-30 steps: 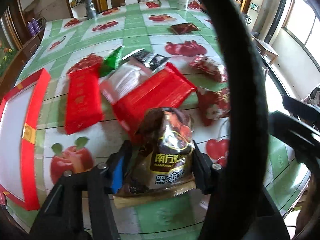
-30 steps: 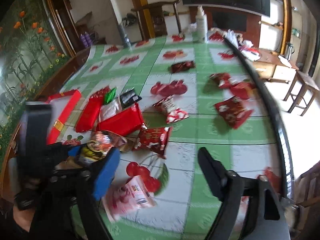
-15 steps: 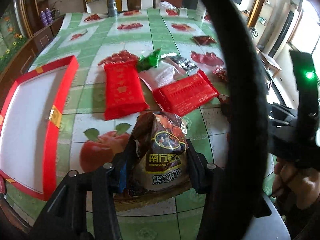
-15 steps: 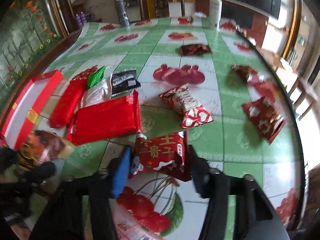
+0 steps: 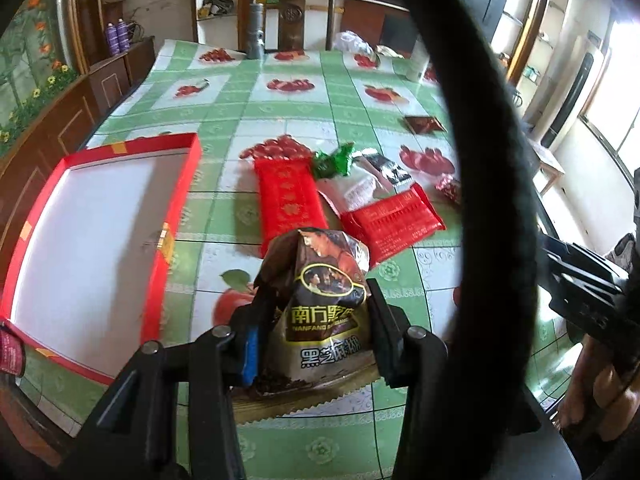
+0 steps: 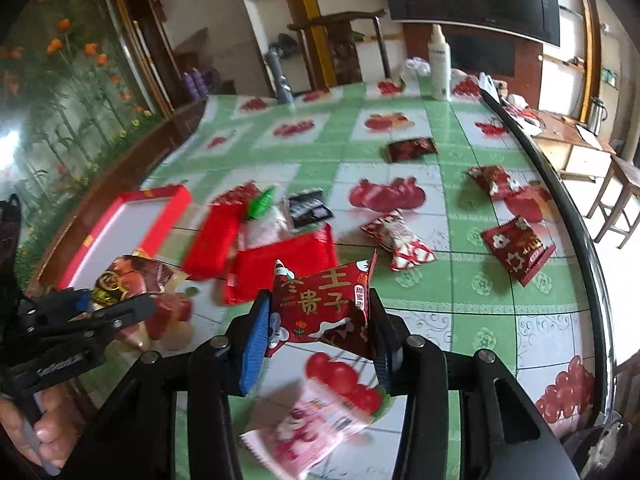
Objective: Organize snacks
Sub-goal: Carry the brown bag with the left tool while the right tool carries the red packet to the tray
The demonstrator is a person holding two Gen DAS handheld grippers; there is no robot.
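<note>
**Two packets lifted as the red box comes within reach**

Since half a second earlier, the red packet (image 6: 324,312) has been raised off the counter (image 6: 472,304) by the right hand-held gripper (image 6: 318,340), and the red box (image 5: 92,240) has been brought nearer the middle of the left wrist view. The left hand-held gripper (image 5: 312,332) is seen closed on the brown sesame packet (image 5: 320,300), held above the counter just right of the box's near wall. The right one is likewise clamped on its red packet, with a pink packet (image 6: 308,436) lying beneath. The step in hand is judged to be delivery into the box: the brown packet is best carried left over the red rim and lowered flat before release. The white floor of the box is bare, so room is ample there. The counter's right edge (image 6: 576,216) and the cluster of red bars (image 5: 288,196) beside the box are to be avoided
</note>
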